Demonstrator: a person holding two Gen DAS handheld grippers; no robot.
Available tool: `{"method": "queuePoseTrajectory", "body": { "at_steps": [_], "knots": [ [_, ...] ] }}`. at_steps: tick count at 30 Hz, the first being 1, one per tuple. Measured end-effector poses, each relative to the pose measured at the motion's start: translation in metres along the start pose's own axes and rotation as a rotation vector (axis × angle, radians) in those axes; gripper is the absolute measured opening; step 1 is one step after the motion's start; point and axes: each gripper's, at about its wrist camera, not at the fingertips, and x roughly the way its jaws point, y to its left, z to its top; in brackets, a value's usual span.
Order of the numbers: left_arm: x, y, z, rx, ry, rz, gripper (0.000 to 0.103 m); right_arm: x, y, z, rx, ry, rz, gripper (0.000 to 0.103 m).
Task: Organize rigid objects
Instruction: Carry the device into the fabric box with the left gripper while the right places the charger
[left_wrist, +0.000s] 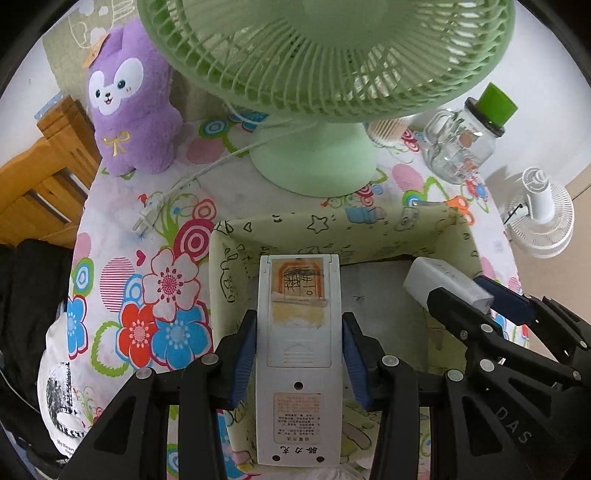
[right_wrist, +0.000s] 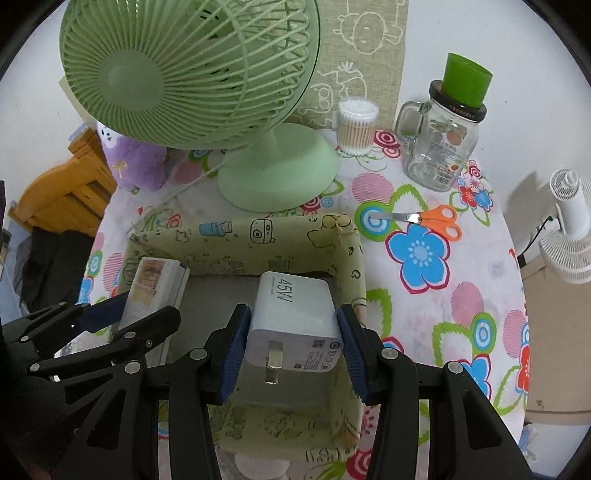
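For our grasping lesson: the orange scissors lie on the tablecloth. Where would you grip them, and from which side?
Come from above the scissors and close across the narrow neck between blades and orange loops: they lie flat, so only the top is free.

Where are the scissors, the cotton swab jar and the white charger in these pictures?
scissors (right_wrist: 436, 218): right wrist view, where the blades meet the orange handles.
cotton swab jar (right_wrist: 357, 127): right wrist view, middle of its clear side.
white charger (right_wrist: 291, 314): right wrist view, its top face.

Floral table (right_wrist: 461, 306): fan (right_wrist: 277, 177), box (right_wrist: 258, 236), scissors (right_wrist: 432, 219)
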Motion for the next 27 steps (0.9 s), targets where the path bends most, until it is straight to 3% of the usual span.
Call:
{"method": "queuePoseTrajectory", "body": {
  "at_steps": [7,13,15,16,20,25,27],
  "knots": [
    [0.007,-0.005,-0.001,0.039,0.002,0.035,0.046,0.011,0.001,-0.001,-0.026,-0.045,-0.041,0.052],
    [0.006,-0.002,-0.002,0.036,0.019,0.011,0.049,0.011,0.004,-0.001,-0.066,-0.045,-0.058,0.053],
    [0.003,0.0,-0.002,0.022,0.02,-0.002,0.053,0.009,0.0,0.0,-0.049,-0.036,-0.034,0.053],
    [0.001,0.0,-0.003,0.019,0.017,0.01,0.06,0.009,-0.002,0.001,-0.043,-0.032,-0.021,0.053],
    [-0.009,0.001,-0.006,0.016,0.006,-0.009,0.065,0.002,-0.007,0.0,-0.01,-0.017,0.02,0.054],
    [-0.022,-0.001,-0.01,0.032,-0.014,0.02,0.079,-0.01,-0.008,-0.006,-0.007,-0.013,0.032,0.055],
    [-0.026,0.0,-0.012,0.035,-0.028,0.028,0.081,-0.015,-0.008,-0.008,-0.003,-0.018,0.013,0.06]
  ]
}}
